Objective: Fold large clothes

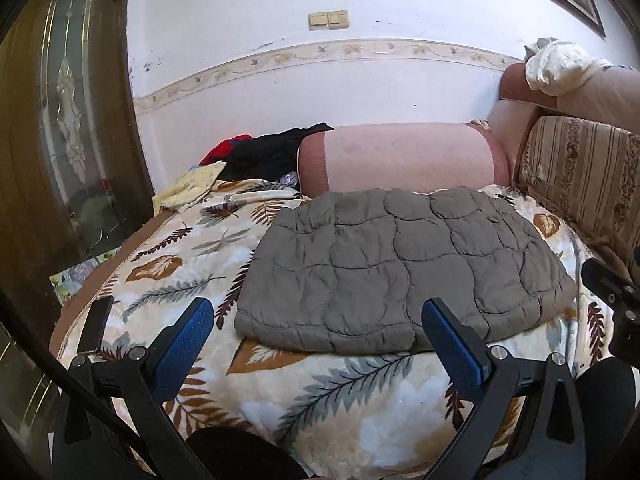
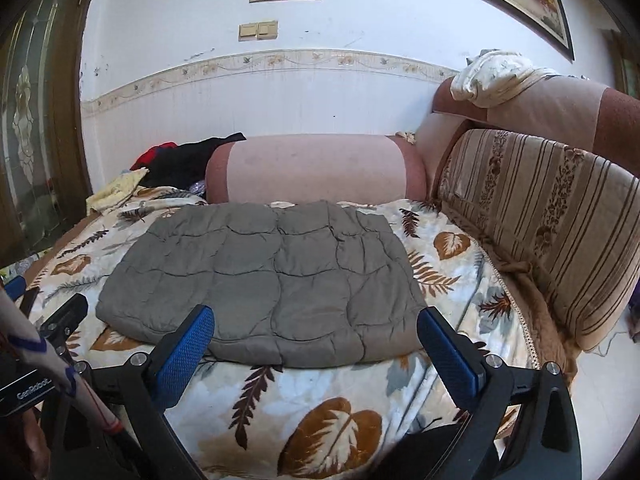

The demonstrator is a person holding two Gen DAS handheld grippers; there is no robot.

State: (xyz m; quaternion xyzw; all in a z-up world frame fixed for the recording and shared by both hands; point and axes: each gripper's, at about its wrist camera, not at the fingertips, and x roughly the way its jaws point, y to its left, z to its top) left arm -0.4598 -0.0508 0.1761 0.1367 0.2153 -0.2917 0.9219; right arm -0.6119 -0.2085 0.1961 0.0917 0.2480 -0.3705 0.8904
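Jaws of left gripper (image 1: 318,338) and right gripper (image 2: 316,344) spread wide, empty, above folded quilted garment's (image 2: 264,280) near edge

One folded garment on one covered sofa seat.

I count one grey quilted garment (image 2: 264,284), folded flat on one leaf-print cover (image 2: 328,420). Two hand-held grippers: the left hand-held gripper (image 1: 318,340) and the right hand-held gripper (image 2: 316,344), each with two blue pads. One pink bolster (image 2: 316,168), one striped back cushion (image 2: 540,232), one phone (image 1: 95,324), one pile of dark and red clothes (image 1: 264,152), one cream cloth (image 2: 492,76), two wall switches (image 2: 258,30).
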